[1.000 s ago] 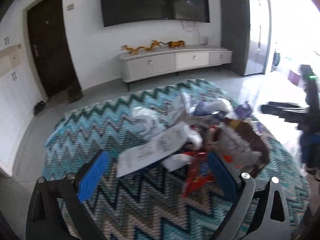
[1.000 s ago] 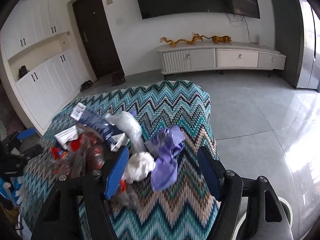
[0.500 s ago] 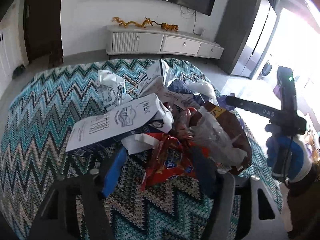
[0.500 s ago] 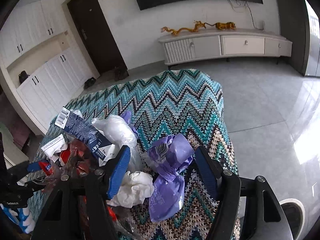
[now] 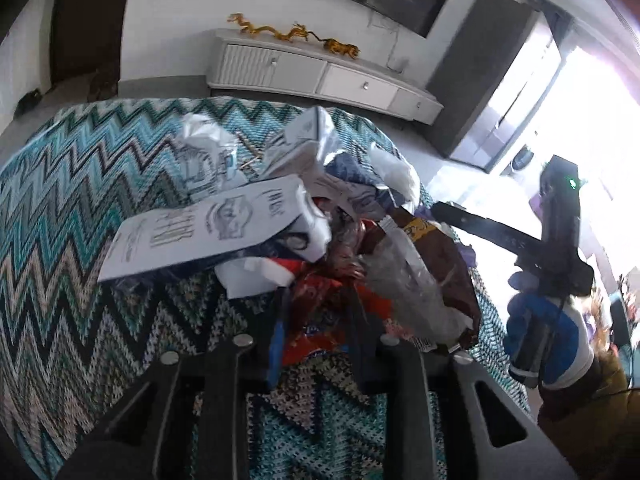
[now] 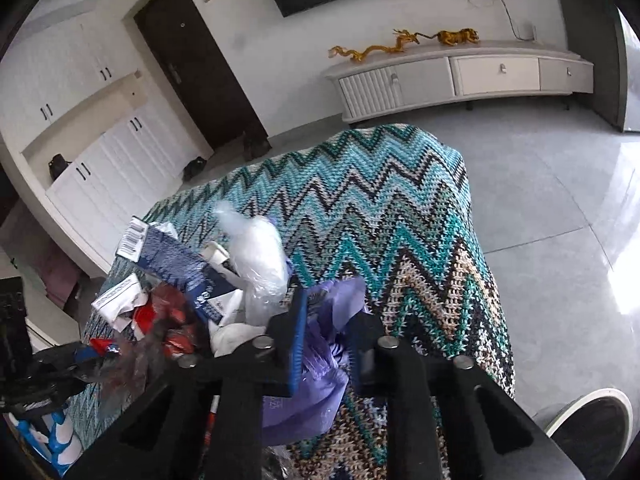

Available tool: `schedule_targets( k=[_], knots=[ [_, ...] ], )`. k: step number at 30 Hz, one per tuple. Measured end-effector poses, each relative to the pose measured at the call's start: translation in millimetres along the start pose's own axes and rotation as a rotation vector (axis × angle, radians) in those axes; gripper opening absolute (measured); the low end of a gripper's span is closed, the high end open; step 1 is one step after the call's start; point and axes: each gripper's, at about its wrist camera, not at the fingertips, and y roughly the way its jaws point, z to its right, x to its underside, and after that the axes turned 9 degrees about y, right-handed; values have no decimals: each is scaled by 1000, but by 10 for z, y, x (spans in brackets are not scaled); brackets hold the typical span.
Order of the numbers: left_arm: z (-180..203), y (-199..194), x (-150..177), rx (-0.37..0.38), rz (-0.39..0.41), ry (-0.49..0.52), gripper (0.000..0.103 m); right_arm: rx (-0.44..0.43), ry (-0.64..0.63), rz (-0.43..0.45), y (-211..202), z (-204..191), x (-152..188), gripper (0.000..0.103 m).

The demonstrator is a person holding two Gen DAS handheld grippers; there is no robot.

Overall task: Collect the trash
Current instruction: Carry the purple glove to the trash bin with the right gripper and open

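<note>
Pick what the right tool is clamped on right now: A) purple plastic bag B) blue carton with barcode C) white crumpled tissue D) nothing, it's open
A: in the right wrist view, the right tool has its fingers pressed in on the purple plastic bag, which bulges out between and below them on the zigzag blanket.

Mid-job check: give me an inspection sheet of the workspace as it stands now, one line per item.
Surface: zigzag knit cloth covers the table.
Job's things: red snack wrapper, purple plastic bag, white printed carton, brown wrapper, clear plastic bag, all in one heap.
Clutter: nothing seen beyond the trash.
Grippers: left hand-held gripper shut on red snack wrapper; right hand-held gripper shut on purple plastic bag.
Cables: wires hang under the wall TV.
Surroundings: white TV cabinet, gold dragon ornaments, dark door, tiled floor.
</note>
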Motion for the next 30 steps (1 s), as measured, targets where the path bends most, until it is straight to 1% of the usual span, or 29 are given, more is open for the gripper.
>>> schedule_targets(
  k=[1, 4, 10, 17, 20, 23, 26, 30],
  knots=[
    [-1, -23, 7, 0, 5, -3, 18, -1, -6, 5, -34, -22, 10, 12],
    [25, -151, 32, -1, 29, -7, 14, -9, -18, 24, -153, -96, 37, 11],
    [73, -520, 120, -20, 86, 7, 12, -38, -58, 74, -474, -294, 68, 10],
    [82, -1031, 232, -43, 156, -9, 11, -82, -105, 135, -948, -586, 141, 10],
    [170, -1253, 248, -57, 188, 6, 11, -95, -119, 161, -1172, -663, 209, 10],
    [320, -1386, 193, -59, 210, 34, 11, -97, -122, 191, -1385, -624, 266, 10],
    [582, -1447, 127, -43, 221, 85, 11, -82, -108, 222, -1608, -488, 331, 10],
    [988, -1293, -8, 8, 203, 153, 11, -38, -64, 267, -1939, -137, 424, 10]
  ],
)
